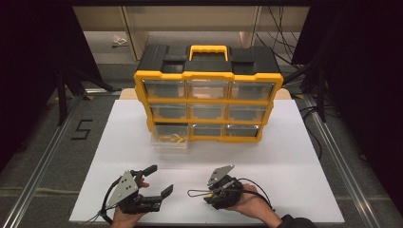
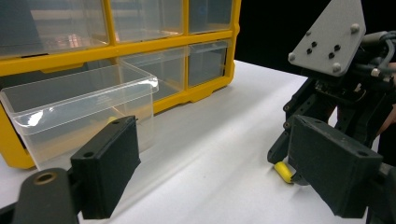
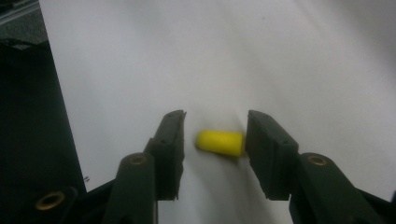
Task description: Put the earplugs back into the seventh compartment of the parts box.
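Note:
A small yellow foam plug (image 3: 219, 142) lies on the white board (image 1: 285, 156), also seen as the yellow plug (image 2: 283, 171) under the other hand's gripper. My right gripper (image 3: 215, 140) points down with the plug between its jaws; one pad touches its end, and the other stands a little off it. My left gripper (image 1: 160, 180) rests at the front left, open wide with nothing between its jaws. A clear drawer (image 1: 168, 140) stands pulled out of the yellow and black organizer (image 1: 209, 76) and holds a few small yellow pieces.
The organizer has three rows of clear drawers, and its bottom left slot is where the pulled drawer (image 2: 79, 112) juts out. Grey floor with metal rails flanks the board. Dark stands and cables sit at both sides.

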Available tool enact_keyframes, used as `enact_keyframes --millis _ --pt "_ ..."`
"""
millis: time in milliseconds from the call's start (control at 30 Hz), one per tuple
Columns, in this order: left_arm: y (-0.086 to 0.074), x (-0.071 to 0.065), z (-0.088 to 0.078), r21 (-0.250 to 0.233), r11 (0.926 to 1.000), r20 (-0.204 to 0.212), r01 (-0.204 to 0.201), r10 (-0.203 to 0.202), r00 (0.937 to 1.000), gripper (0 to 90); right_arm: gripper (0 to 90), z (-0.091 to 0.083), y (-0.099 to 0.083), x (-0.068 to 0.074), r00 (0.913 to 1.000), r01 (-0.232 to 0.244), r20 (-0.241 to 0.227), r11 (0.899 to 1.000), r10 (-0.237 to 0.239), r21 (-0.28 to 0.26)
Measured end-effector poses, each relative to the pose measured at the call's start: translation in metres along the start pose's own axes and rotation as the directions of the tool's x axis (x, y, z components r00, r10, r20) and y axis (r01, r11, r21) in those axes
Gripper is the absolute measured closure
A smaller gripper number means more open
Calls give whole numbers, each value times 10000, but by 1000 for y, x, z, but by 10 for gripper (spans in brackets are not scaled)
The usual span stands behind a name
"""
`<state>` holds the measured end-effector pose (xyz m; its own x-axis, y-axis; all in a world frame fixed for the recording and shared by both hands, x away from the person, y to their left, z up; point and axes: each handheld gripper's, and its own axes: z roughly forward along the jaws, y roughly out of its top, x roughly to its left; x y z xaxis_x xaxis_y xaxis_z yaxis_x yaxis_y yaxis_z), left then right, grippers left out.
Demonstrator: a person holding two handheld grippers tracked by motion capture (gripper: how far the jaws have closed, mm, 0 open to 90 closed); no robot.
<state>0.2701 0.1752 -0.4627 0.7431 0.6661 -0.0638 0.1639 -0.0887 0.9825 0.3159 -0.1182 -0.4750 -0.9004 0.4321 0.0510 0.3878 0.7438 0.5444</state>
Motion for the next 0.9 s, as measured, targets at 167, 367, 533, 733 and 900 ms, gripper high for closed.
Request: enact_keyframes --millis 167,367,533,733,900 --pt "0 0 0 10 10000 -1 -10 10 10000 163 668 1 -1 1 9998 170 63 9998 -171 122" --pt "0 0 0 -3 10000 -8 6 -6 10000 163 702 1 0 3 9990 425 164 9990 -426 115" --pt "0 0 0 -8 10000 -11 8 -8 10000 163 703 -6 2 2 9991 369 194 9990 -365 -234" --pt "0 0 0 3 10000 -3 -10 10 10000 163 703 -11 3 0 9991 326 290 9976 -309 -605" --pt "0 0 0 6 10000 -7 0 0 10000 163 701 -16 5 -1 9986 367 433 9929 -320 -1131"
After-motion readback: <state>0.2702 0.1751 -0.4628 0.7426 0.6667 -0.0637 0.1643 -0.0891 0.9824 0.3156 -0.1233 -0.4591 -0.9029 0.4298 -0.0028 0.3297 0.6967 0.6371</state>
